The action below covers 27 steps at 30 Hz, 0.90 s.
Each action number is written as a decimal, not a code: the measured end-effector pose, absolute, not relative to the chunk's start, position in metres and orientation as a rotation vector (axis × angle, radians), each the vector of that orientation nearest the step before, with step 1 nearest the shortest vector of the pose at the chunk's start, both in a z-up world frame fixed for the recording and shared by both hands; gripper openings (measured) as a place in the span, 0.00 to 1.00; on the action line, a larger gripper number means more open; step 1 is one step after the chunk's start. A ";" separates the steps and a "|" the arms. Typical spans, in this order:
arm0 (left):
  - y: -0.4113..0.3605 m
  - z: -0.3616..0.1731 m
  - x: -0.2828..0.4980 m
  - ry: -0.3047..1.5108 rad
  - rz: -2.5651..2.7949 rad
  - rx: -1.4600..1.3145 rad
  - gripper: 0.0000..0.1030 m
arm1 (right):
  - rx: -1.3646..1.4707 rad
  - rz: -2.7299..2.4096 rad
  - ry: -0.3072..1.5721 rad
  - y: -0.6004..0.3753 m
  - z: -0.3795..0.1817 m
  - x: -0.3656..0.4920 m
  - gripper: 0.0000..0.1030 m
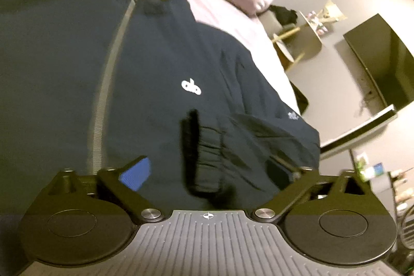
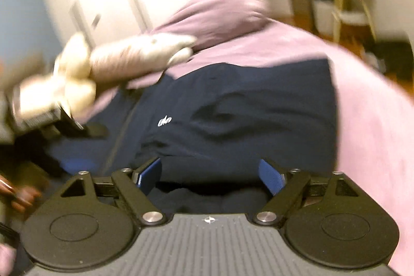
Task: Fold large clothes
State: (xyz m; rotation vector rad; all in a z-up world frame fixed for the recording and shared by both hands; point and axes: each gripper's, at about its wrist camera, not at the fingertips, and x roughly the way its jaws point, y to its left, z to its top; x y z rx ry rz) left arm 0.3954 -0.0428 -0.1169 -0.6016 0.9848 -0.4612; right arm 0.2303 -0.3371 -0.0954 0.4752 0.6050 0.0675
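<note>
Both grippers hover low over a navy zip-up jacket [image 1: 160, 48] spread on a bed with a lilac cover [image 2: 375, 115].

Seen from its own camera, the left gripper [image 1: 207, 172] has its jaws spread wide. Its blue pad [image 1: 135, 173] on one side is plain to see; the other finger is partly hidden by dark fabric. Between the jaws lies a bunched, ribbed cuff [image 1: 204, 159] of the jacket, close to the gripper, though whether the fingers touch it cannot be told. A grey zipper [image 1: 108, 84] runs up the cloth to the left of the gripper.

In its own view, the right gripper [image 2: 211, 172] is also spread wide, with both blue pads [image 2: 148, 175] showing and nothing clamped between them. A folded, rumpled part of the jacket lies just ahead of and under the jaws.

On the jacket's chest is a small white logo [image 1: 191, 87] that looks like rounded letters; it is too blurred to read for certain. A second, smaller pale mark [image 1: 293, 116] sits near the sleeve edge and cannot be read.

At the head of the bed lies a lilac pillow [image 2: 217, 14]. A pale plush toy [image 2: 124, 61] is in view at the left, blurred.
</note>
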 end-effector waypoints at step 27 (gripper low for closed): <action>0.066 -0.084 0.388 0.803 -0.001 -0.292 0.12 | 0.815 0.076 0.577 -0.373 -0.121 0.243 0.45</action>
